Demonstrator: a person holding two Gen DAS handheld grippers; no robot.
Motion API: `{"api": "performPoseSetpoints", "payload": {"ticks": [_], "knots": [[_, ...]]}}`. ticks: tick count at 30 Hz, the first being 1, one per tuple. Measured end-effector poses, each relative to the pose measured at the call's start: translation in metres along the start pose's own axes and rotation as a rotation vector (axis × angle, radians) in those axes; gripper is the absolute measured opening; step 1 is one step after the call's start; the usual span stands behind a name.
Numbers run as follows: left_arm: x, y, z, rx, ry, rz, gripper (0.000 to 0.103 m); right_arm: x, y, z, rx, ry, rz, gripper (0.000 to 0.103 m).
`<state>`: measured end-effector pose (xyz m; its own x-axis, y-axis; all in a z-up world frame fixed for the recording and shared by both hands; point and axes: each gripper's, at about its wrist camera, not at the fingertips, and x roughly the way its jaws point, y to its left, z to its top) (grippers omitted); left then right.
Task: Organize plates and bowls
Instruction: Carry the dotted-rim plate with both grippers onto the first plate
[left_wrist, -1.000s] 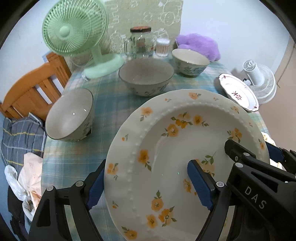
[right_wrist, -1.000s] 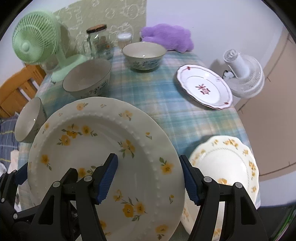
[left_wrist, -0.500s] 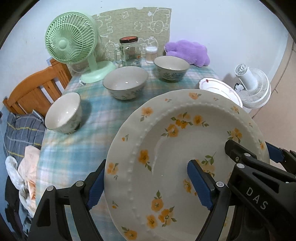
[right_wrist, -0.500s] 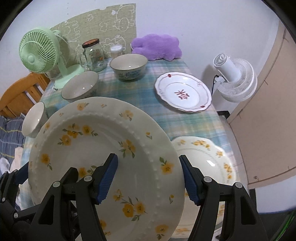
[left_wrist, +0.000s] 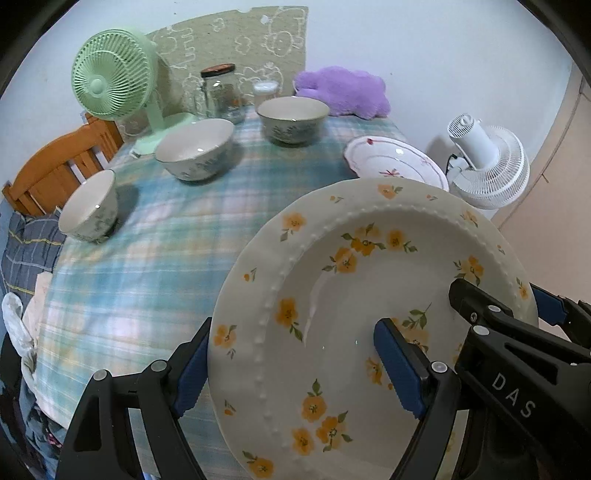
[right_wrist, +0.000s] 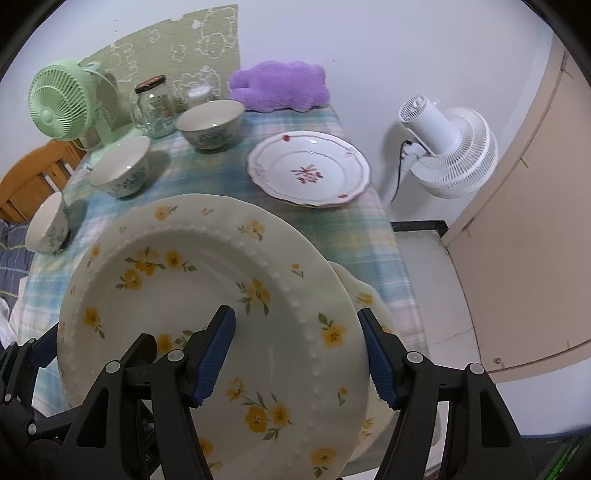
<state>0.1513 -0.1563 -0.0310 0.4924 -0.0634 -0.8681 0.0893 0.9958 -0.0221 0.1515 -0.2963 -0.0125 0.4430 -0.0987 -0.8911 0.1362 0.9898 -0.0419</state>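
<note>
Left wrist: left gripper (left_wrist: 295, 363) clamped across yellow-flowered plate (left_wrist: 369, 295) rim, raised over tablecloth (left_wrist: 147, 258); bare cloth left of plate; right edge hidden.

Right wrist: right gripper (right_wrist: 297, 356) pinching same plate; scalloped plate (right_wrist: 365, 295) mostly hidden beneath; red-patterned plate (right_wrist: 308, 173) beyond.

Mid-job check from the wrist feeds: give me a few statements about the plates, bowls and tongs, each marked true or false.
1. Both tongs grip the yellow-flower plate, the left tongs on one rim and the right tongs on the opposite rim. True.
2. The three bowls are stacked. False: the near bowl, middle bowl and far bowl stand apart on the tablecloth.
3. The red-pattern plate lies empty on the table. True.
4. The green fan stands on the floor. False: it stands on the table; the white fan stands beside the table.
5. A second yellow-flower plate shows below the held one. True.
</note>
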Motion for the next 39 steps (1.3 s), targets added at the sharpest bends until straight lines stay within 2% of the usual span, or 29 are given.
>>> {"api": "performPoseSetpoints", "payload": {"ticks": [9, 17, 30, 39], "knots": [[0.019, -0.037, -0.012, -0.025, 0.032, -0.023, 0.084, 0.016, -0.040, -0.011, -0.007, 0.022, -0.007, 0.071], [0.042, -0.061, -0.021, -0.007, 0.077, -0.034, 0.084, 0.038, -0.065, -0.020, 0.010, 0.077, -0.017, 0.071], [0.068, -0.074, -0.023, -0.002, 0.129, -0.066, 0.085, 0.061, -0.082, -0.023, 0.027, 0.128, -0.044, 0.070], [0.075, -0.076, -0.017, 0.014, 0.125, -0.044, 0.085, 0.065, -0.084, -0.021, 0.037, 0.116, -0.063, 0.067]]}}
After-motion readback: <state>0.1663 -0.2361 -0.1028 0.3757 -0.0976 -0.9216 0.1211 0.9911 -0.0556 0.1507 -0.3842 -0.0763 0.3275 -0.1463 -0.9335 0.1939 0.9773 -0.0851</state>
